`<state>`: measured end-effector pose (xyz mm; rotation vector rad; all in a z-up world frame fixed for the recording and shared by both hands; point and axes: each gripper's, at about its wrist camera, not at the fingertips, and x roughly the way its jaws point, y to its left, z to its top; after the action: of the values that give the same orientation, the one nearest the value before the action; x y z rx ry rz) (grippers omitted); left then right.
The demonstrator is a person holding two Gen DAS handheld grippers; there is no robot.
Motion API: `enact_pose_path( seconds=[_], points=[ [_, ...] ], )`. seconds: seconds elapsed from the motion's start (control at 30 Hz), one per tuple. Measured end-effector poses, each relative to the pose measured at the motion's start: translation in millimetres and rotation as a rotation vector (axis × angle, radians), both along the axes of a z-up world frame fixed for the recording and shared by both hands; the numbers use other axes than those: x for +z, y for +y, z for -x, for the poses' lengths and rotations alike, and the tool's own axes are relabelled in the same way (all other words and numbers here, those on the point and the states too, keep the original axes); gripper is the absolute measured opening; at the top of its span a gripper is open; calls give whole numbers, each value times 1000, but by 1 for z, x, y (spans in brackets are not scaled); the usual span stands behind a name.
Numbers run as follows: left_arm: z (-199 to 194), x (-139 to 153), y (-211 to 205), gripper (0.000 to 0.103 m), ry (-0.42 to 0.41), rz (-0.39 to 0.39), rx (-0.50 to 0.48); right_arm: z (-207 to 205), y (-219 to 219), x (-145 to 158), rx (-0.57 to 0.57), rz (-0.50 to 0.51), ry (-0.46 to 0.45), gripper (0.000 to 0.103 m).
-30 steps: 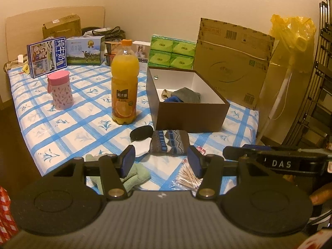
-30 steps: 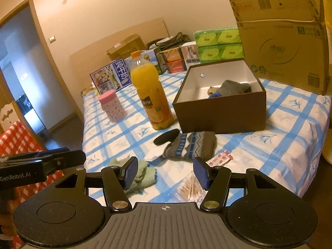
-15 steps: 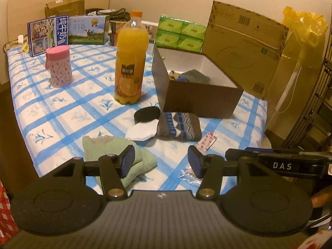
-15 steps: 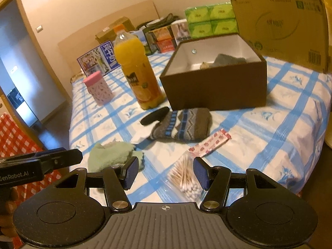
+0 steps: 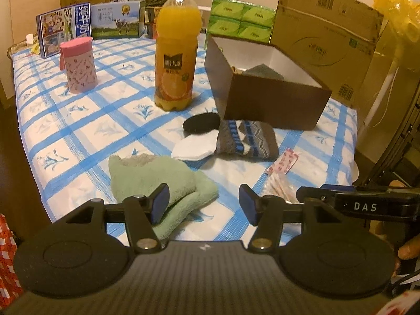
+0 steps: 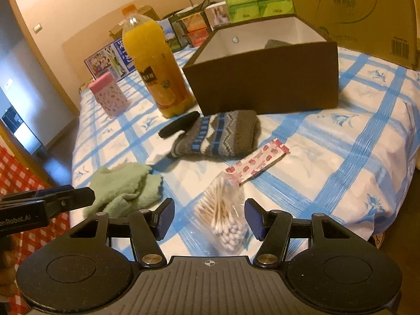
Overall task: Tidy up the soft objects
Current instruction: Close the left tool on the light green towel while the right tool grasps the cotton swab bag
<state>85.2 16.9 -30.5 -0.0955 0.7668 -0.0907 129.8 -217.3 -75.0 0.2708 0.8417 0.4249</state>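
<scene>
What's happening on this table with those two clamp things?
A person holds a gripper in each hand, sorting soft things into the brown box, where a grey cloth already lies. Both are open and empty. The left gripper hangs over the green towel; the right gripper is above a bag of cotton swabs. The patterned sock still waits outside.

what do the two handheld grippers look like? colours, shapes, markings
Both match: the left gripper and right gripper have black bodies with a ribbed grey centre plate, two round black discs at the sides, and black finger arms on silver pivot screws, tipped with blue pads. A small white mark sits on each centre plate. Side lettering reads "DAS" on the right one and "GenRobot.AI", partly cut off, on the left.
</scene>
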Motion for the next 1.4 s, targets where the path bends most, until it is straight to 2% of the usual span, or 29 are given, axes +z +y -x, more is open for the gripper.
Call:
enact_pose_path(
  seconds=[0.2, 0.73, 0.8, 0.87, 0.97, 1.1, 1.23, 1.4],
  points=[
    [-6, -13, 1, 55, 37, -5, 0, -9, 7, -16, 19, 45, 2, 59],
    [-13, -31, 11, 57, 83, -16, 40, -7, 52, -45, 169, 346, -130, 59],
    [-13, -32, 11, 57, 84, -16, 43, -5, 53, -45, 181, 352, -143, 56],
    [-14, -33, 12, 58, 84, -15, 46, -5, 53, -45, 192, 352, -150, 39],
    [-14, -34, 13, 60, 85, -12, 51, -4, 51, -43, 194, 335, -155, 31],
    [-14, -35, 15, 61, 85, -13, 57, -3, 48, -39, 176, 310, -170, 28],
    [-15, -35, 18, 68, 81, -15, 67, -3, 42, -31, 155, 245, -192, 28],
    [-17, -35, 28, 70, 66, -39, 109, -4, 37, -28, 134, 187, -187, 28]
  ],
)
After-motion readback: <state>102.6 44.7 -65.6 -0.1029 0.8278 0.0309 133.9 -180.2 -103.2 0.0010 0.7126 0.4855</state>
